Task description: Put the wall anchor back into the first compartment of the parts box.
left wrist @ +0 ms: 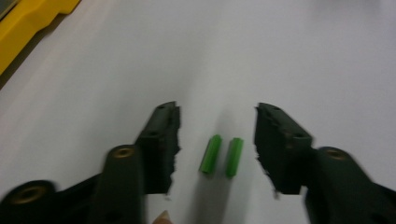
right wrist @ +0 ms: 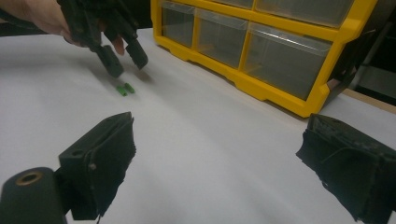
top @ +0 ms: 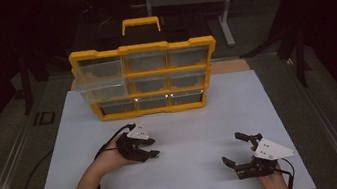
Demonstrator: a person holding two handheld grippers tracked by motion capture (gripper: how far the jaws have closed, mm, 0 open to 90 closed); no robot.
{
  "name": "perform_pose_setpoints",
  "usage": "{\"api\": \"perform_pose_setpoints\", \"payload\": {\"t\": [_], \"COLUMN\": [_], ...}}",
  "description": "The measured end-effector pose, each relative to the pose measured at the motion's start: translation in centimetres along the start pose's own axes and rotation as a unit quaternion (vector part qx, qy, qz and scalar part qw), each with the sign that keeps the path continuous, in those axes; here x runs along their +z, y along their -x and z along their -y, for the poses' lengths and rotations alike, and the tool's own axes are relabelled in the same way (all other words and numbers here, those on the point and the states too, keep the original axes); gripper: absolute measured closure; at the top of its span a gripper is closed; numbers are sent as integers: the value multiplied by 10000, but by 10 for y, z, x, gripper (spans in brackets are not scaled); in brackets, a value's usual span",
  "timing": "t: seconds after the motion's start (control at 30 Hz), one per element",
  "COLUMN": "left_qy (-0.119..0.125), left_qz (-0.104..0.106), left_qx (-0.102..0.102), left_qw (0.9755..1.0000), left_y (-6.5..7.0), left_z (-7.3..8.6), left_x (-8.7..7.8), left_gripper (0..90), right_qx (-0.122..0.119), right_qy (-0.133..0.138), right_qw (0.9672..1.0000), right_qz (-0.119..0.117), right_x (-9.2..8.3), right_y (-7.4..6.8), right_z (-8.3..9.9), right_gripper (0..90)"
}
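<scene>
Two green plugs (left wrist: 221, 156) lay side by side on the white tabletop (left wrist: 280, 56), lower middle of frame, between the left hand-held gripper (left wrist: 217, 140)'s parted jaws, untouched. Right hand-held gripper (right wrist: 219, 163) sat wide open, empty.

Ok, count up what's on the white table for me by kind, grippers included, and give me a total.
Small green pegs: 2, lying side by side between the left gripper's open jaws
Yellow drawer organizer: 1, standing at the far edge of the table
Handheld grippers: 2, the left gripper and the right gripper
Total: 5
</scene>
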State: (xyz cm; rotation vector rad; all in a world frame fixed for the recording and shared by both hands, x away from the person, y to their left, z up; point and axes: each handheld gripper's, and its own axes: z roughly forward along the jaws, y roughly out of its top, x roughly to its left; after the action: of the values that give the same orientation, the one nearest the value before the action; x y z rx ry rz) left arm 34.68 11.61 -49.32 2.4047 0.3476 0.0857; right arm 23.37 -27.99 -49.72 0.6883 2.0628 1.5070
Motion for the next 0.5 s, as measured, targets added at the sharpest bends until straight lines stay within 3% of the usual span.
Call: {"api": "perform_pose_setpoints", "payload": {"t": [0.3, 0.4, 0.5], "left_qy": [-310, -526, -541], "left_qz": [41, 13, 8], "left_qx": [-16, 44, 72], "left_qw": [9995, 9986, 9985], "left_y": [-5, -4, -4], "left_z": [3, 2, 1], "left_x": [11, 16, 17], "left_gripper": [683, 719, 753], "right_qx": [-2, -9, 2], "right_qy": [3, -4, -18], "right_qw": [10000, 10000, 10000], "right_qz": [-4, 1, 1], "right_x": [0, 0, 0], "right_y": [0, 0, 0], "right_z": [0, 0, 0], "right_gripper": [94, 94, 95]}}
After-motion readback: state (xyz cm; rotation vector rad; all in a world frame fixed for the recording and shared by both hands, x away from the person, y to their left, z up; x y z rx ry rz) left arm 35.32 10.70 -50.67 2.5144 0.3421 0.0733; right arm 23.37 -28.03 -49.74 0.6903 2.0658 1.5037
